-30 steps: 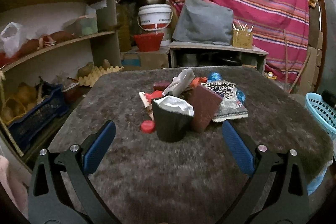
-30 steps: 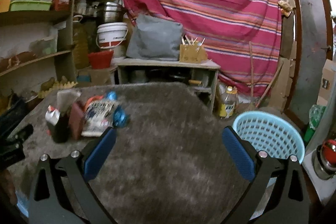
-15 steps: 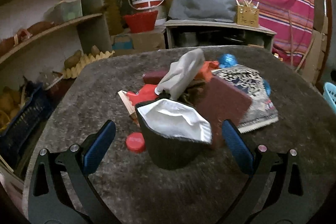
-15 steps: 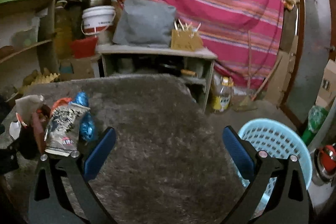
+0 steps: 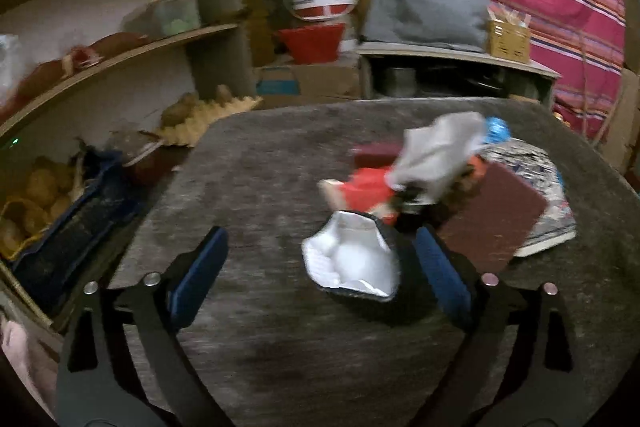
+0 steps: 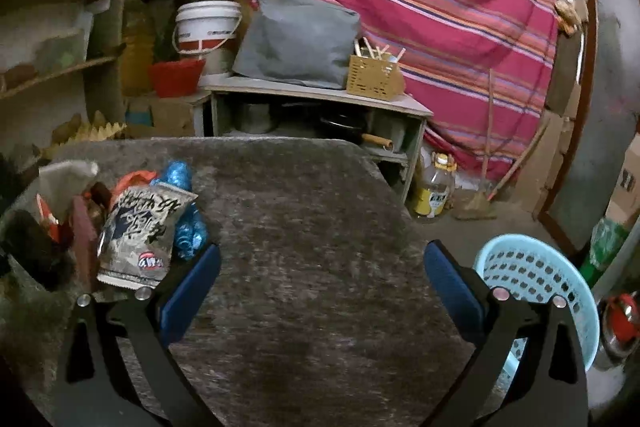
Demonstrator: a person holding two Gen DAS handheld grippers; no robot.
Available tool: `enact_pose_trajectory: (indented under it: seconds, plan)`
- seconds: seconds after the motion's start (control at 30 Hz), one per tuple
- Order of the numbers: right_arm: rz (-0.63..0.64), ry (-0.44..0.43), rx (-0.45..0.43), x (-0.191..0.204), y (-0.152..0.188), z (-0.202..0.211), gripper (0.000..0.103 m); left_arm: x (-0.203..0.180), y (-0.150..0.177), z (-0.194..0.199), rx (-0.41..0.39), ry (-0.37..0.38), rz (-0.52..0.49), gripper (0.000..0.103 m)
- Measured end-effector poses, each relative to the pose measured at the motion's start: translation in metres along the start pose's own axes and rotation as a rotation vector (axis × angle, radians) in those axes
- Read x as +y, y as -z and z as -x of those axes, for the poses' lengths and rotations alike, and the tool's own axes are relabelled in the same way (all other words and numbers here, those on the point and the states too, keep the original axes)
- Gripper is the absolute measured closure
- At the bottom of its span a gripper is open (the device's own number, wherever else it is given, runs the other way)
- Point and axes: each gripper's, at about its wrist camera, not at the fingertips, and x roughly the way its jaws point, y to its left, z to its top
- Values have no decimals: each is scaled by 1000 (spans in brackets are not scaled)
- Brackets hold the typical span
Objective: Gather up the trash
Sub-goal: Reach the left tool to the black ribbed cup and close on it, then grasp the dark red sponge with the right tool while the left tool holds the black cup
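Trash pile (image 5: 432, 187) beside cluttered shelves (image 5: 120, 67)

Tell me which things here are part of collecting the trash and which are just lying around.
Job: black cup, tissue, snack bag, blue wrapper, maroon card, basket.
Lying about: bucket, grey cushion, oil bottle, egg tray.

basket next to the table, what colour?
Light blue, with a perforated wall: the laundry-style basket shows best in the right wrist view, on the floor beside the table.
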Motion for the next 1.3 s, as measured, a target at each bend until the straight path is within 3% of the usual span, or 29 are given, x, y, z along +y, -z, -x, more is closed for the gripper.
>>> enact_pose_trajectory:
  seconds: [0.17, 0.3, 0.57, 0.7, 0.9, 1.03, 1.1, 1.17, 1.3]
  plan:
    - [19, -25, 11, 21, 4, 1, 4, 32, 2, -4, 25, -40, 46, 11]
    - [-1, -68, 23, 34, 6, 3, 4, 46, 8, -5, 63, 15, 74, 8]
    - [21, -76, 46, 47, 12, -3, 4, 29, 14, -1, 75, 146, -5, 5]
    - [-6, -81, 65, 40, 11, -7, 4, 17, 18, -7, 90, 144, -70, 5]
    - [-61, -123, 76, 35, 8, -12, 4, 22, 16, -28, 117, 94, -89, 5]
    - [-55, -138, 74, 42, 7, -15, 4, 19, 18, -42, 158, 135, -96, 6]
    - [-47, -142, 71, 48, 6, -16, 4, 13, 20, -48, 180, 149, -121, 11]
    - [-39, -152, 64, 52, 5, -15, 4, 10, 22, -48, 186, 159, -133, 26]
    - [-25, -183, 31, 64, 3, -7, 4, 11, 19, -43, 173, 161, -104, 27]
